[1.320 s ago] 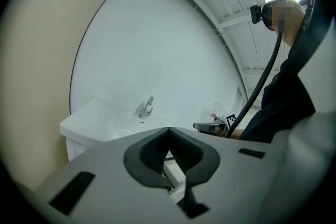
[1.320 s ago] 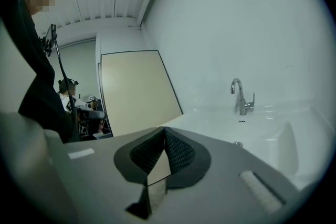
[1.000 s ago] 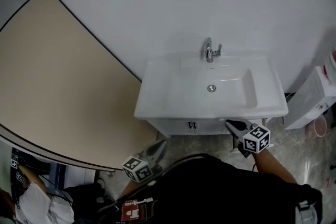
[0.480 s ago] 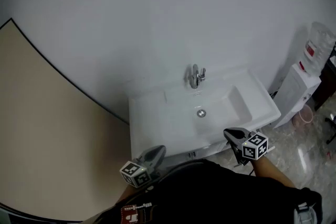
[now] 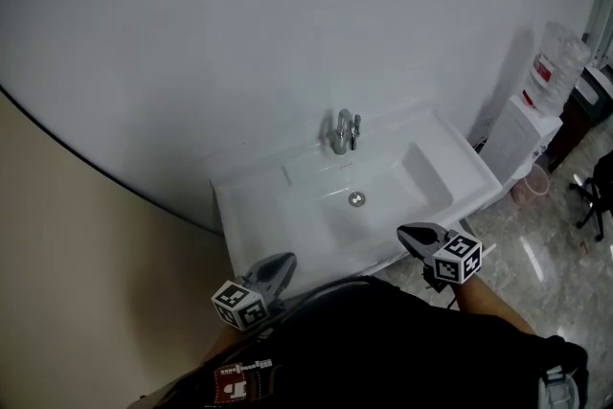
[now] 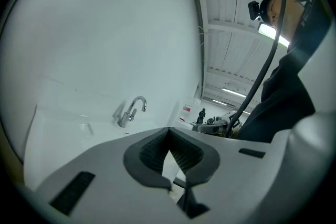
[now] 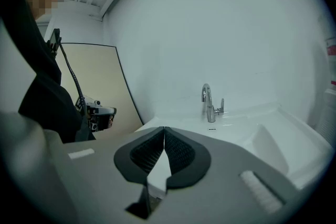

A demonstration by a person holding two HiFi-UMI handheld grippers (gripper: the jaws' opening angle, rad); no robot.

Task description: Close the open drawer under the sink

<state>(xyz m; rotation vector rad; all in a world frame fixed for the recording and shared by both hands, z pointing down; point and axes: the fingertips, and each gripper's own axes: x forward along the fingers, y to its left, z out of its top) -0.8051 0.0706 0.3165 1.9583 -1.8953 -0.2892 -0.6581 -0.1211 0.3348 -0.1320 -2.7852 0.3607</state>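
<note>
1. White wall point(image 5: 287, 24) and a pale glossy floor point(image 5: 546, 254) surround a white sink point(image 5: 450, 158). The drawer under it is not seen in any view; its place is hidden below the sink's front rim and behind the person's dark clothing point(image 5: 383, 350).
2. The left gripper point(image 5: 284, 261) is held at the sink's front edge. Its jaws are pressed together at the tips, with nothing between them.
3. The right gripper point(image 5: 406, 233) is held at the same front edge, well apart from the left one. Its jaws are likewise closed tip to tip and empty.
4. The sink basin lies just ahead of both pairs of jaws, and a round drain point(image 5: 356, 198) is seen between and beyond them.
5. A chrome tap point(image 5: 343, 131) stands past the drain at the sink's back. It is ahead and to the left of the left jaws, and ahead and to the right of the right jaws.
6. Further out beyond the right jaws, a white water dispenser point(image 5: 522, 134) with a bottle point(image 5: 557, 57) on top stands beside the sink. A pink bin point(image 5: 529, 192) sits at its foot.
7. A beige panel point(image 5: 77, 283) leans against the wall to the outer side of the left jaws.
</note>
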